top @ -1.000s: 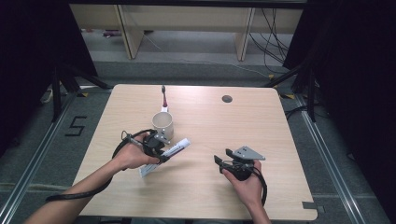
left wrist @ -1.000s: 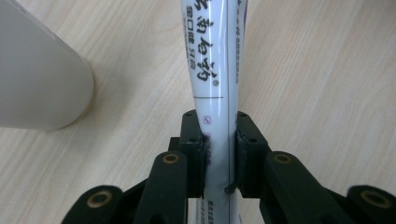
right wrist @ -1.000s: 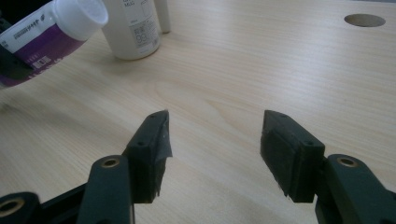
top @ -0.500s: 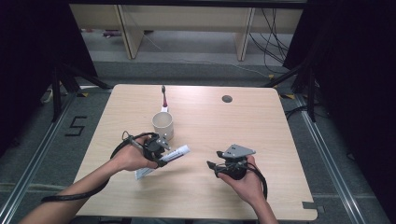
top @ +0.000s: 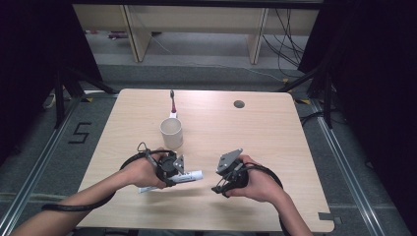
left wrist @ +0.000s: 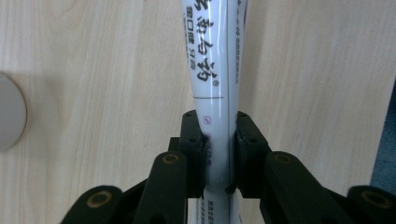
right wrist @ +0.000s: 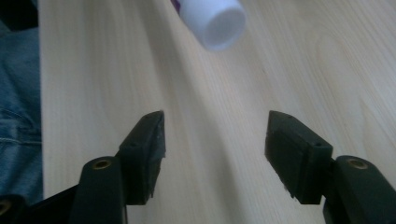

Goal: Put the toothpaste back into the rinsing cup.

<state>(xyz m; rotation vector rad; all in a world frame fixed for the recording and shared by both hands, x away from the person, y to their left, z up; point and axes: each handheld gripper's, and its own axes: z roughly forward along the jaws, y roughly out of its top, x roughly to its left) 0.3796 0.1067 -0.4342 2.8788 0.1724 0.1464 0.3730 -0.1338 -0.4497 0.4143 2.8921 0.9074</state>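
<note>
A white toothpaste tube (top: 189,176) with black print (left wrist: 212,60) is clamped across its middle by my left gripper (top: 173,173) (left wrist: 219,149), just above the wooden table (top: 275,142). Its white cap (right wrist: 215,21) points toward my right gripper (top: 220,186) (right wrist: 215,140), which stands open a short way off, jaws wide with nothing between them. A beige cup (top: 171,132) stands behind the left hand. A toothbrush (top: 172,102) lies on the table beyond the cup.
A round cable hole (top: 239,104) sits in the table's far right part. Black cables loop from both grippers near the front edge. Blue denim (right wrist: 16,93) shows past the table edge in the right gripper view. Shelving and cables lie on the floor beyond.
Both hands have drawn toward the front edge and closer together. The right gripper has turned left toward the tube's cap. The left gripper has kept hold of the tube.
</note>
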